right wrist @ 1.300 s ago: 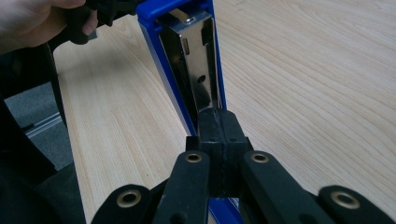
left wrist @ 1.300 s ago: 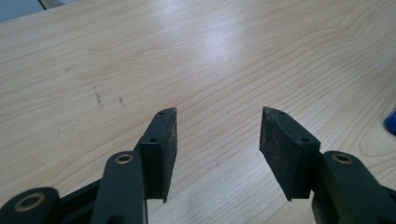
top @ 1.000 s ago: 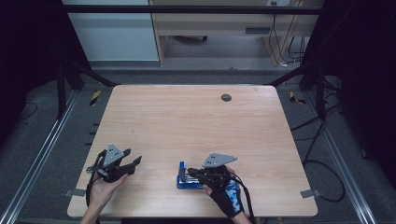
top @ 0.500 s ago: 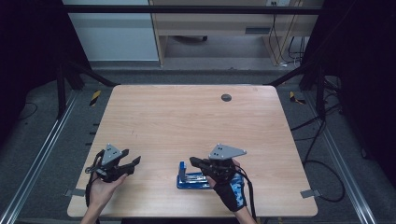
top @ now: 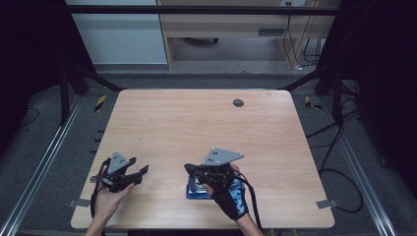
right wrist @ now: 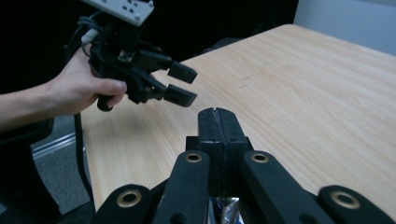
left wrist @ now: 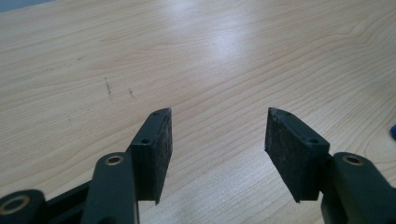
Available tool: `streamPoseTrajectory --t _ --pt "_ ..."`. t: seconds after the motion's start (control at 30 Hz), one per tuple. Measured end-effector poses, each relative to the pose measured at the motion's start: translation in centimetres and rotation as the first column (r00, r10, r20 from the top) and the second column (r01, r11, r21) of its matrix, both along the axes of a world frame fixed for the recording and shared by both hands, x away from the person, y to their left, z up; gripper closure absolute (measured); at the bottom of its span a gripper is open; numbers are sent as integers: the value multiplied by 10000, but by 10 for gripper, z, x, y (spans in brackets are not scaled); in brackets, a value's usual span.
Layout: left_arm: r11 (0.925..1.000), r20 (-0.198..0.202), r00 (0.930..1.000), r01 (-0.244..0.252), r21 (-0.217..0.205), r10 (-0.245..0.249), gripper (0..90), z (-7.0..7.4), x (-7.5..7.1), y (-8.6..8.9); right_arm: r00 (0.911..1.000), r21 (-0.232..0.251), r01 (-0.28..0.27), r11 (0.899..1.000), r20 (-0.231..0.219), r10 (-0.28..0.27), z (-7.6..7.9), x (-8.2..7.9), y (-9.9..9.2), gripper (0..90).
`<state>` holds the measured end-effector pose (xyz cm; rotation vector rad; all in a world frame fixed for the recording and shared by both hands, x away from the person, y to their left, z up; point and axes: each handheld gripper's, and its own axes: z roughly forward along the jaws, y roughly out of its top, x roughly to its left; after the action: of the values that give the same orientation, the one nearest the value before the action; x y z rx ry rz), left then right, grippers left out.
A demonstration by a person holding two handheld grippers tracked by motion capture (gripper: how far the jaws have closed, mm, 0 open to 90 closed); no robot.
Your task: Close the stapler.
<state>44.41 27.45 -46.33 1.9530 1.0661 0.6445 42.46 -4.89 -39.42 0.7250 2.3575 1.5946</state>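
Down at the near edge of the light wooden surface (top: 196,123), the left hand-held gripper (top: 140,171) sits in a bare hand, its jaws spread wide with nothing between them; they have just been opening. Just beside it to the right, the right hand-held gripper (top: 189,169), in a hand with a black and blue glove, has its jaws pressed together. Under it lies a flat blue packet (top: 193,189) on the surface; I cannot read any writing on it. Farther off, a small round dark hole (top: 238,103) marks the surface. Beyond that stand a grey floor (top: 206,81), a wooden desk (top: 221,24) and hanging black cables (top: 295,29).
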Motion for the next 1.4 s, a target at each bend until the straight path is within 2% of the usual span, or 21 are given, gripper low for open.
streamPoseTrajectory --t 0.17,0.3,0.4,0.57,0.97,1.33,1.4 --pt "10000 -16 10000 -11 -37 11 417 -1 0 -1 9999 -569 -20 9984 -124 13 -5 0 5 900" --pt "10000 -43 10000 -13 -20 13 417 -1 1 -1 9998 -571 45 9984 -170 -55 -6 0 0 900" --pt "10000 -45 10000 -9 -18 9 417 -1 1 -1 9994 -777 178 9968 -271 -200 -10 0 -7 900" --pt "10000 -74 10000 15 -8 -15 417 -1 1 -1 9978 -808 438 9958 -452 -476 -18 0 -23 900" --pt "10000 -92 9999 46 11 -46 416 -2 1 -3 9894 -1176 932 9887 -997 -1052 -43 0 -56 900" --pt "10000 -116 9999 56 26 -56 416 -2 1 -3 9828 -1419 969 9851 -1430 -1173 -58 1 -69 900" --pt "10000 -127 9999 61 40 -61 416 -2 1 -3 9810 -1778 1042 9785 -1435 -1306 -61 1 -70 900"
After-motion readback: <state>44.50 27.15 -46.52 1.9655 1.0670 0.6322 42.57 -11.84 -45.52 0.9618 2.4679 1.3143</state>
